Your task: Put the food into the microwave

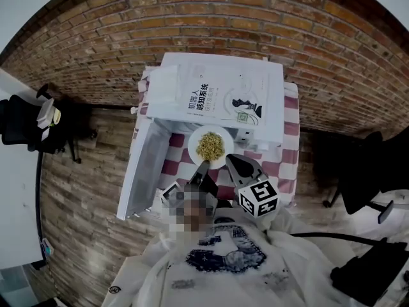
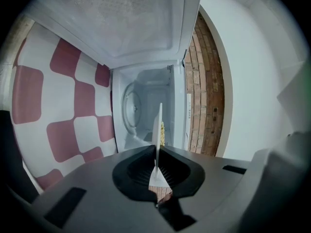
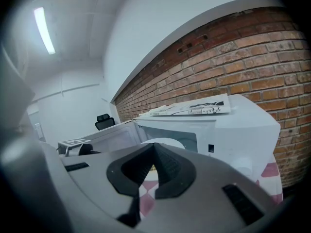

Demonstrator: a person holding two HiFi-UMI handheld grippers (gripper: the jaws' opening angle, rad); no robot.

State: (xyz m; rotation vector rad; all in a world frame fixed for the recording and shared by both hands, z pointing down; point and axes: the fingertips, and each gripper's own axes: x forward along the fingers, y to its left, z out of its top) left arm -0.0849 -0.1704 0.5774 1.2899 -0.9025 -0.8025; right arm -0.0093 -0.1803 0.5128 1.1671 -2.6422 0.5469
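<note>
Soft even light, strong fisheye distortion

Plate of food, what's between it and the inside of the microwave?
Nothing stands between them. The left gripper view shows the plate edge-on, facing straight into the open microwave.

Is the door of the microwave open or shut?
Open. The door stands out to the left, and the left gripper view looks straight into the cavity.

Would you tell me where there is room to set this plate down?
The microwave cavity is bare, turntable included. The checkered cloth in front is crowded by the plate, left gripper and right gripper; a book covers the top.
</note>
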